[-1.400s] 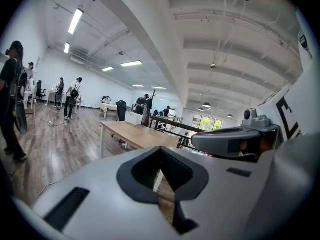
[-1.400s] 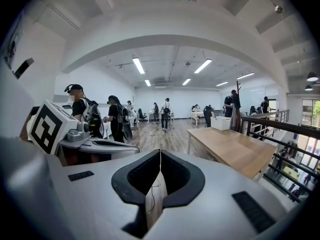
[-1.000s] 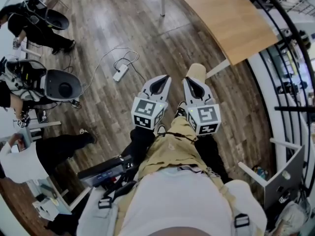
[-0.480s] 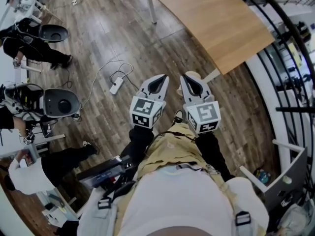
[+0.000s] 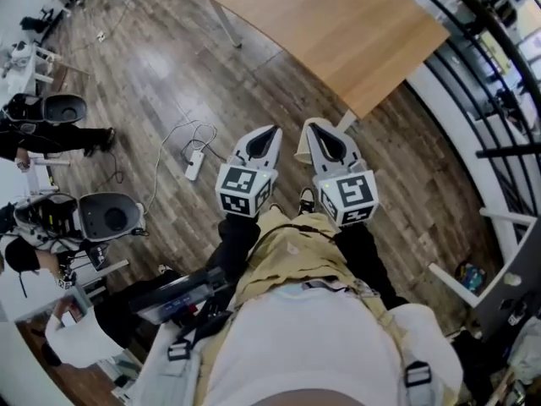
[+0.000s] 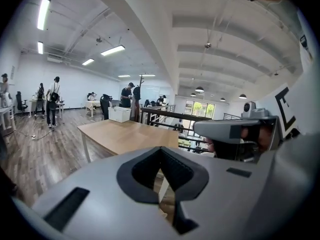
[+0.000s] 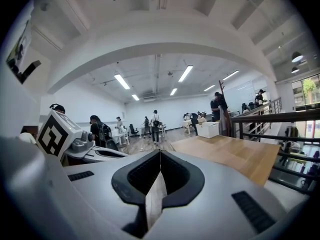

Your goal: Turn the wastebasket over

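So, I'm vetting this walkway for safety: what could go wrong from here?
The power strip and its looped cable lie on the floor just ahead to the left: a possible trip. The table corner sits close in front of the left hand-held gripper and the right hand-held gripper, both shut; a step forward might knock them against it.

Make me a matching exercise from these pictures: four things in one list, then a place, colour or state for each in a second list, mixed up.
Things:
A. power strip
B. wooden table
C. right gripper
D. railing

Descriptions:
1. black, at the right edge of the head view
2. jaws together, nothing between them
3. white, on the floor, left of both grippers in the head view
4. light brown top, ahead of the grippers

Pairs: A-3, B-4, C-2, D-1
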The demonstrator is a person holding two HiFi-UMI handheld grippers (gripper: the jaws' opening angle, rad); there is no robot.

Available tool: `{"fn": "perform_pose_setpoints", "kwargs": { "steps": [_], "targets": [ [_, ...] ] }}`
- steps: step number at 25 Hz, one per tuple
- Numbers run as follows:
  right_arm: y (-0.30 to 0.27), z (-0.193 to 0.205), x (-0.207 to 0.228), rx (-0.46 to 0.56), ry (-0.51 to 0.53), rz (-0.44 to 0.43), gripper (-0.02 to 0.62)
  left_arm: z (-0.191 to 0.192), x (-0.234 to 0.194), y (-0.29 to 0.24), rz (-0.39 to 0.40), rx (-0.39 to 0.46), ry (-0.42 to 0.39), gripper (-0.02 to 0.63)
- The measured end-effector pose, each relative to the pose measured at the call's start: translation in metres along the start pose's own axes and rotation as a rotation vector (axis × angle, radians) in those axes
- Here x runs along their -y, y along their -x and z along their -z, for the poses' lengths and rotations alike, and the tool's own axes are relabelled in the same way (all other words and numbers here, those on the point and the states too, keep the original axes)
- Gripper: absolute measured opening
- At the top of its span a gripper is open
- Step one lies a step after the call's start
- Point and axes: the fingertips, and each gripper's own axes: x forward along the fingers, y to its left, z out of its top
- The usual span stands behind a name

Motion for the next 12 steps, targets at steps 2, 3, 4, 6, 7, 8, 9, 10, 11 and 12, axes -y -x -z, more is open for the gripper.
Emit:
{"fn": "perform_pose_setpoints", "kwargs": {
  "steps": [2,3,4,6,7,8,9,10,11,12],
  "targets": [
    [0.002,-0.001,0.016,0.008,-0.017,0.037,0.021,-0.003,0.006,-0.014,0.027,-0.006,-0.008,0.002],
    [0.004,-0.001,0.023,0.010,-0.022,0.053,0.021,-0.003,0.009,-0.020,0.040,-0.013,-0.008,0.002],
    [0.006,0.000,0.028,0.007,-0.025,0.068,0.021,0.000,0.013,-0.025,0.055,-0.025,-0.006,0.002],
    [0.011,0.006,0.036,-0.006,-0.034,0.103,0.021,0.008,0.019,-0.034,0.088,-0.050,-0.002,0.002],
    [0.012,0.009,0.040,-0.013,-0.040,0.121,0.021,0.011,0.022,-0.037,0.102,-0.060,-0.001,0.002],
    [0.012,0.012,0.043,-0.022,-0.048,0.137,0.021,0.012,0.023,-0.041,0.115,-0.066,-0.002,0.002],
    [0.011,0.014,0.047,-0.031,-0.056,0.152,0.021,0.013,0.023,-0.044,0.126,-0.071,-0.003,0.002],
    [0.010,0.016,0.050,-0.040,-0.066,0.163,0.021,0.013,0.023,-0.048,0.136,-0.074,-0.001,0.002],
    [0.009,0.018,0.053,-0.049,-0.076,0.171,0.021,0.014,0.023,-0.050,0.144,-0.078,0.004,0.002],
    [0.007,0.021,0.054,-0.058,-0.086,0.175,0.021,0.016,0.023,-0.052,0.151,-0.084,0.010,0.002]
  ]
}}
